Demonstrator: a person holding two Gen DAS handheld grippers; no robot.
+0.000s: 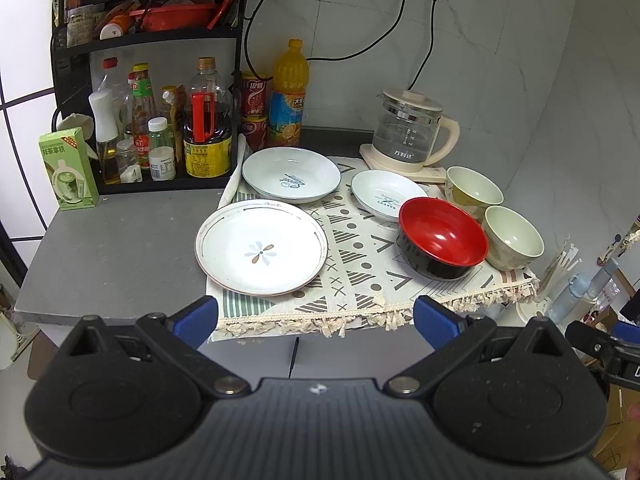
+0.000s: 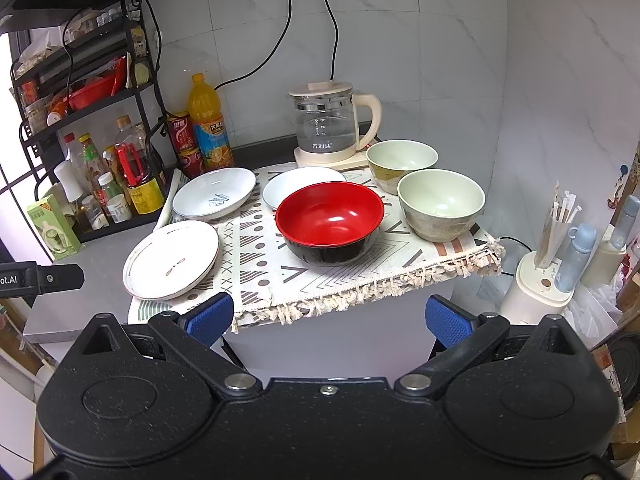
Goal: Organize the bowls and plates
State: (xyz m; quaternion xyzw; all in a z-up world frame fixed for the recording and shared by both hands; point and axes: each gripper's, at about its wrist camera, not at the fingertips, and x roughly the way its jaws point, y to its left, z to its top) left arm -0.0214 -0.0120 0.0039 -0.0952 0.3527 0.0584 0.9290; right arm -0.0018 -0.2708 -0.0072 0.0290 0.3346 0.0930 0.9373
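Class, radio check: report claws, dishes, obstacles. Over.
Both claws, left and right, open, empty, short of the mat. Three plates, three bowls unstacked; red bowl nearest. Kettle behind.

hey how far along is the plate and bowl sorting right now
Nothing looks done: the flower plate, two white dishes, red bowl and two green bowls all sit separately on the patterned cloth. Nothing is in hand; the left gripper and right gripper are open, short of the table. All stacking remains.
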